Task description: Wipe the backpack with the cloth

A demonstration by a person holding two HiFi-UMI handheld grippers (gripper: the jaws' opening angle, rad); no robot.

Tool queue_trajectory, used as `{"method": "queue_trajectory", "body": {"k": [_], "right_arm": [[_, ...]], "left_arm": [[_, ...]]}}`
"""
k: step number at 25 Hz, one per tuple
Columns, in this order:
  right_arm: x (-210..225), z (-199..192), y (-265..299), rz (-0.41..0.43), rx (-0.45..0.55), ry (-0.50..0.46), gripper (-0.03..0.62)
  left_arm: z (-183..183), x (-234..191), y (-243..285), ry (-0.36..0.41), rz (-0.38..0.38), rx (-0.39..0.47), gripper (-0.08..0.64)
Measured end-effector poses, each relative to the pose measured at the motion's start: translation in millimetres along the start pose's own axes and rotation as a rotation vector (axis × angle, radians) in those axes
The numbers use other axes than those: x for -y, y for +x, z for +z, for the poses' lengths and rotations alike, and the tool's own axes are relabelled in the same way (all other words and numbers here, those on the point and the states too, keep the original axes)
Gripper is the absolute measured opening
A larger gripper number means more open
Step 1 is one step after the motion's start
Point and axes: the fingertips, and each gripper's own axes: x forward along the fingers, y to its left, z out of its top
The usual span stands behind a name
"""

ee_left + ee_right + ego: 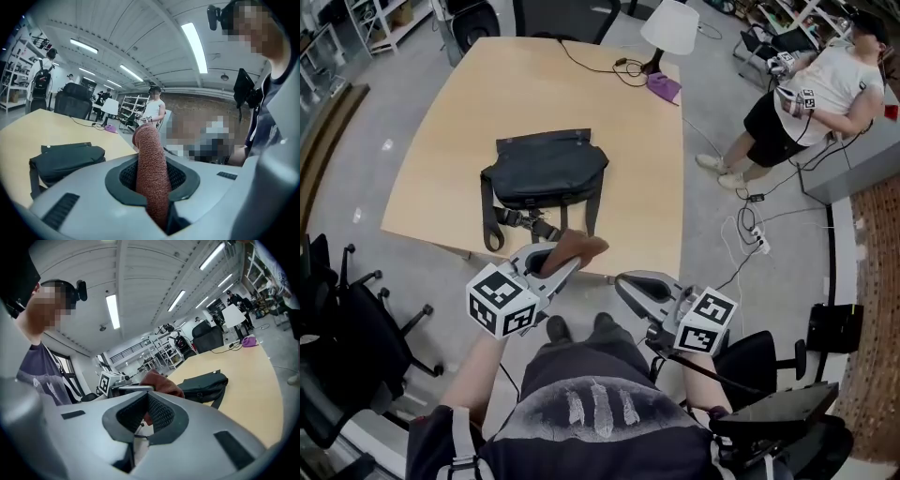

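Note:
A black backpack (546, 171) lies flat on the light wooden table (441, 122), straps trailing toward the near edge. My left gripper (555, 262) hangs just off that near edge, shut on a brown cloth (577, 248) that sticks up between its jaws. In the left gripper view the cloth (151, 173) stands as a rolled strip, with the backpack (65, 159) to its left. My right gripper (630, 285) is held beside the left one, below the table edge, open and holding nothing. The right gripper view shows the cloth (161, 383) and backpack (204, 383) beyond the jaws.
A white lamp (670, 23), a purple object (664, 86) and a black cable (591, 58) sit at the table's far end. A person (820, 89) sits at the far right. Office chairs (347, 309) stand at left, and another chair (769, 361) at right.

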Motion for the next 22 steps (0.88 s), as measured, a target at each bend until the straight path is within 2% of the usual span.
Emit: {"method": "queue_trajectory", "body": {"k": [4, 8, 12, 15, 19, 22], "right_arm": [[42.3, 13.3, 13.6, 0.006, 0.017, 0.036, 0.005], [84.8, 29.6, 28.9, 0.056, 0.023, 0.065, 0.005], [133.9, 57.9, 34.3, 0.085, 0.037, 0.089, 0.005], [167.8, 68.3, 35.3, 0.126, -0.006, 0.106, 0.005], [195.1, 62.3, 45.8, 0.146, -0.122, 0.079, 0.005], [205.9, 64.0, 52.2, 0.122, -0.159, 0.035, 0.005]], "left_arm": [[21.6, -34.2, 47.8, -0.022, -0.020, -0.018, 0.071], [47.9, -75.3, 100.2, -0.089, 0.035, -0.036, 0.071], [61.3, -129.2, 158.0, -0.149, 0.107, -0.088, 0.071], [55.5, -171.8, 208.1, -0.214, 0.145, -0.158, 0.071], [25.2, -219.1, 254.5, -0.202, 0.207, -0.334, 0.071], [1.4, -249.4, 270.1, -0.227, 0.255, -0.414, 0.071]]}}
